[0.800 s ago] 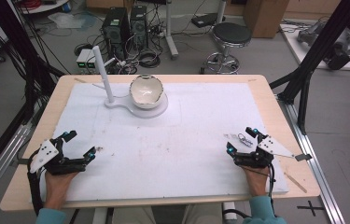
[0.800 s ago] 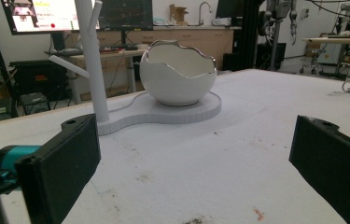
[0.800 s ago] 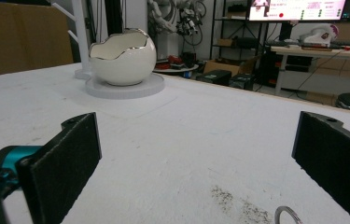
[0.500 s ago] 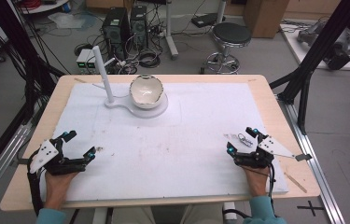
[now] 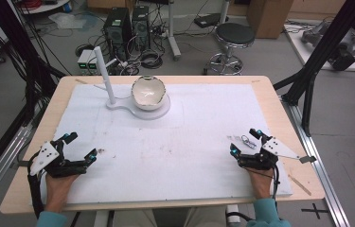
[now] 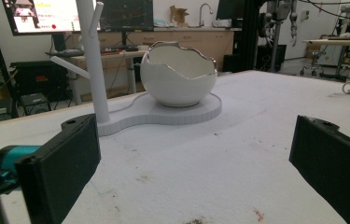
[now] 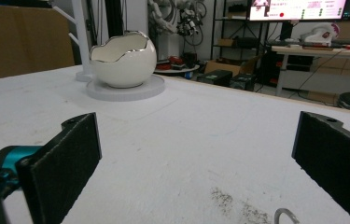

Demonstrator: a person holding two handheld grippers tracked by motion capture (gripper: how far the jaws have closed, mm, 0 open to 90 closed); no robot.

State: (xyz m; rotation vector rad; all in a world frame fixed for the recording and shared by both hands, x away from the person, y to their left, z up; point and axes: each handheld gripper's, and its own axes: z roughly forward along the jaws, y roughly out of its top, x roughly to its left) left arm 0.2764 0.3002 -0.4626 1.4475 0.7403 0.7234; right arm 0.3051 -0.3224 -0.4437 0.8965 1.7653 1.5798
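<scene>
The person is resting both grippers low on the white mat (image 5: 175, 156), one near each front corner, and both are standing wide open with nothing between their jaws. The left gripper (image 5: 81, 147) is sitting at the person's left, well apart from everything else. The right gripper (image 5: 246, 140) is pointing at a small wire ring (image 5: 247, 140) lying flat on the mat just beside its tips; in the right gripper view the ring's (image 7: 285, 215) top curve is peeking up at the bottom edge, between the jaws and a little right of centre.

Far across the mat, a white stand (image 5: 139, 105) is carrying an egg-shaped bowl (image 5: 148, 91) with a jagged silver rim and an upright branched post (image 5: 105, 75) beside it. In the left gripper view the bowl (image 6: 178, 73) is sitting straight ahead, with the post (image 6: 92, 63) to its left.

The step in hand looks like picking up the ring with the right gripper. To do it well, the person is probably best keeping the jaws spread, sliding forward until the ring is lying squarely between the pads, and dropping the tips to the mat before squeezing. The ring is thin and flat, so a high or off-centre pinch could flick it away. The left gripper is likely best left parked clear.
</scene>
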